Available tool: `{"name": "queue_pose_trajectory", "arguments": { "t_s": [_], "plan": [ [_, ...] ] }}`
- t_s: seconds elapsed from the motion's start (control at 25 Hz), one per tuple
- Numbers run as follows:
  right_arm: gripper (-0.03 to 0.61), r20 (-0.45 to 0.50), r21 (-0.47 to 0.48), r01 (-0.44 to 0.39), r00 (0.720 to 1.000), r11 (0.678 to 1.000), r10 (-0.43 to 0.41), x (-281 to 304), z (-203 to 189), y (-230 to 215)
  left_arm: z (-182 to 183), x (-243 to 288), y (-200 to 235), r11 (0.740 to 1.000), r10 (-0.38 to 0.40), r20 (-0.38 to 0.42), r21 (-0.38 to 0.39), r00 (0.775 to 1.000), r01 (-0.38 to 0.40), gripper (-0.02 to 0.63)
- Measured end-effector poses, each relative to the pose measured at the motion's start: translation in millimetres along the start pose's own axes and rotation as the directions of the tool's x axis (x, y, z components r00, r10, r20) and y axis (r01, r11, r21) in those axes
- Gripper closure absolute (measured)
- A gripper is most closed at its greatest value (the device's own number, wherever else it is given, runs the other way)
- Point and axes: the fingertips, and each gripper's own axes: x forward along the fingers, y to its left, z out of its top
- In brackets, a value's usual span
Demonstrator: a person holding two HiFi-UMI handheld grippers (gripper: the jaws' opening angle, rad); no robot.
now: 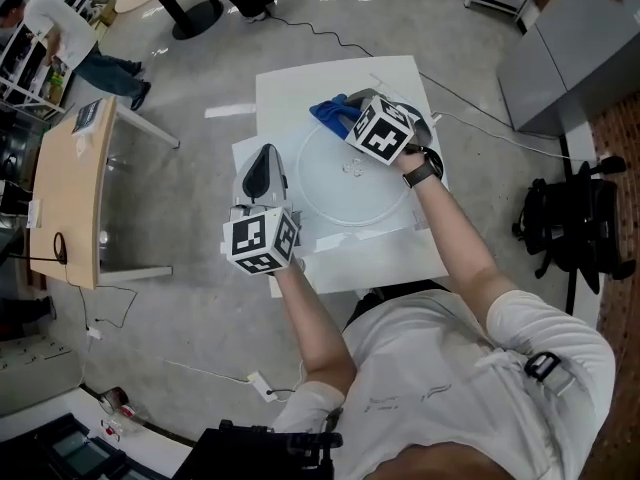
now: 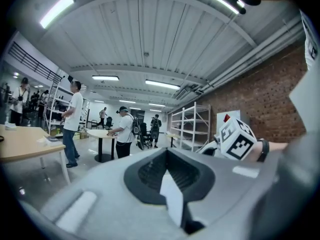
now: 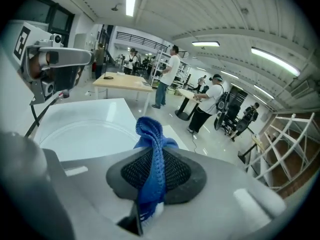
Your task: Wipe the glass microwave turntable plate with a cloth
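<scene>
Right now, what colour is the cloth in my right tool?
Blue; the cloth shows best in the right gripper view.

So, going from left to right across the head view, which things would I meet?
Wooden table → left hand-held gripper → glass turntable plate → black bag. The right hand-held gripper, shut on the blue cloth, overlaps the plate, so I leave it out.

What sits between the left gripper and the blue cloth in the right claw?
The glass turntable plate, lying on the white table; the head view shows it between left gripper and cloth.
</scene>
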Motion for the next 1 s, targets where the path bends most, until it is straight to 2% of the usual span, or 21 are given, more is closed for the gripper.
{"name": "queue_pose_trajectory", "arguments": {
  "t_s": [0.24,0.56,0.72,1.0],
  "plan": [
    [0.522,-0.075,0.076,0.085,0.994,0.993,-0.079,-40.3,-52.7,-23.4,3.3,3.2,-10.9,0.999,-0.038,0.005,0.003,0.999,0.038,0.612],
    [0.522,-0.122,0.085,0.121,0.986,0.989,-0.110,-104.6,-102.2,-1.4,0.7,-5.2,-26.6,0.998,-0.064,0.004,0.005,0.998,0.064,0.612],
    [0.522,-0.128,0.053,0.062,0.990,0.997,-0.055,-125.6,-110.2,30.4,-1.6,-9.4,-36.2,0.997,-0.080,-0.013,0.017,0.997,0.080,0.612],
    [0.520,-0.083,0.001,-0.118,0.990,0.993,0.117,-142.5,-98.1,98.4,0.2,-24.3,-29.3,0.999,-0.034,-0.003,0.040,0.999,0.034,0.612]
  ]
}}
